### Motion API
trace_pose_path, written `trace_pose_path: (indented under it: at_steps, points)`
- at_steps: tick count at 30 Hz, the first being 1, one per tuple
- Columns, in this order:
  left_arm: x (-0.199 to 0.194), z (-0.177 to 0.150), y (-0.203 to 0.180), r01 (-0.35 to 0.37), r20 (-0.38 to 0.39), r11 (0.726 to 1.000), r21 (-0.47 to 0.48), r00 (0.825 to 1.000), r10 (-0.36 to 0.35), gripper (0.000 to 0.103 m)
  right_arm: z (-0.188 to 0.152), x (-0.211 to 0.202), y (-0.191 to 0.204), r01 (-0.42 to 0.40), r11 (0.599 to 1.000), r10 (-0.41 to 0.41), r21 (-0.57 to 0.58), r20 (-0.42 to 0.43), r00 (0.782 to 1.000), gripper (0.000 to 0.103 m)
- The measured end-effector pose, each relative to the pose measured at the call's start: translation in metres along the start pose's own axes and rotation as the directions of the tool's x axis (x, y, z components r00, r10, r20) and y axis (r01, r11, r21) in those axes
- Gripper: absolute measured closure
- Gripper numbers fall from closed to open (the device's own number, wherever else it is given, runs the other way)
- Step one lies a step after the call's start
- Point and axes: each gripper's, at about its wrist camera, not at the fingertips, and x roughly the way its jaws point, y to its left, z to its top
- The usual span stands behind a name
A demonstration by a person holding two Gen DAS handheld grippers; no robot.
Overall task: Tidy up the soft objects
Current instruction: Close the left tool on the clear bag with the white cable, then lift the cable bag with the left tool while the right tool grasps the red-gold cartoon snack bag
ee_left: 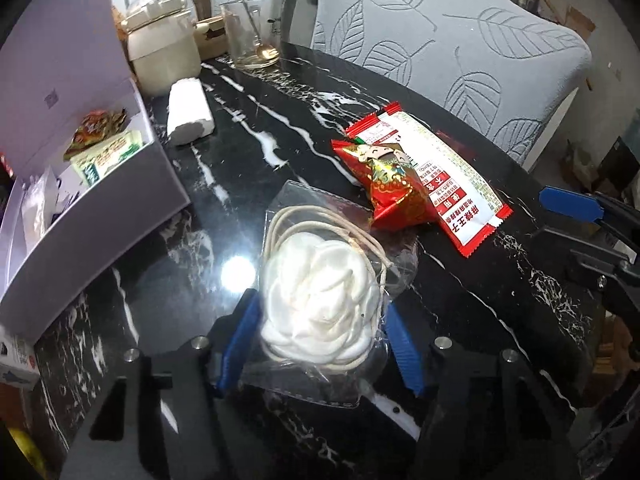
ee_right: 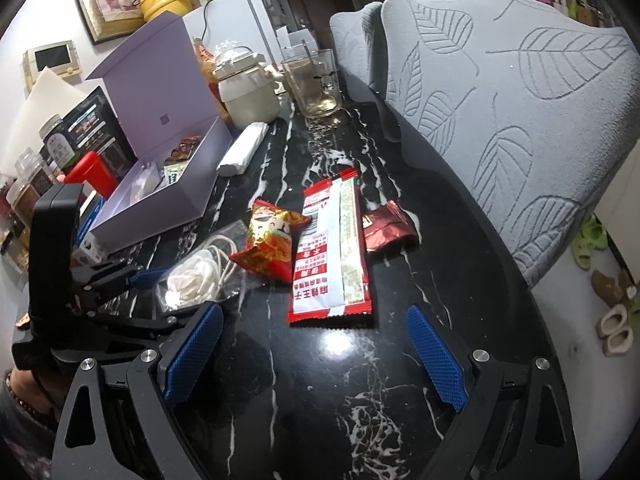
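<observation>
My left gripper (ee_left: 320, 344) is shut on a clear plastic bag holding a white fabric flower with cord (ee_left: 320, 300), at the black marble table's near side; it also shows in the right wrist view (ee_right: 192, 280). A small red snack packet (ee_left: 392, 184) and a long red-and-white packet (ee_left: 448, 176) lie just beyond it. My right gripper (ee_right: 314, 356) is open and empty, just short of the long packet (ee_right: 332, 256). A dark red foil packet (ee_right: 386, 228) lies further right. The open lilac box (ee_left: 156, 160) holds several packets.
A white rolled bundle (ee_left: 188, 114), a cream lidded pot (ee_left: 160, 52) and a glass with a spoon (ee_left: 252, 32) stand at the table's far end. Grey leaf-pattern chairs (ee_right: 520, 100) line the right edge. Jars and boxes (ee_right: 48, 168) crowd the left side.
</observation>
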Motion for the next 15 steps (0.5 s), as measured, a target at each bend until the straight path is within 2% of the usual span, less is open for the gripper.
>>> trace_pose_path:
  at_steps: [5,8,15]
  points:
    - [-0.013,-0.011,0.013,0.031,-0.003,0.994,-0.102,1.0,-0.031,0.042,0.001,0.001,0.003,-0.005,1.0,0.005,-0.01,0.002,1.0,0.009]
    - [-0.025,-0.018,0.018,0.009,0.01,0.993,-0.121,1.0,-0.008,0.042,0.001,0.004,0.004,-0.015,1.0,0.015,-0.008,-0.002,1.0,0.009]
    - [-0.027,-0.028,0.031,-0.034,-0.016,0.984,-0.174,0.999,0.031,0.042,0.008,0.013,0.012,-0.053,0.998,0.053,-0.023,-0.009,0.999,0.009]
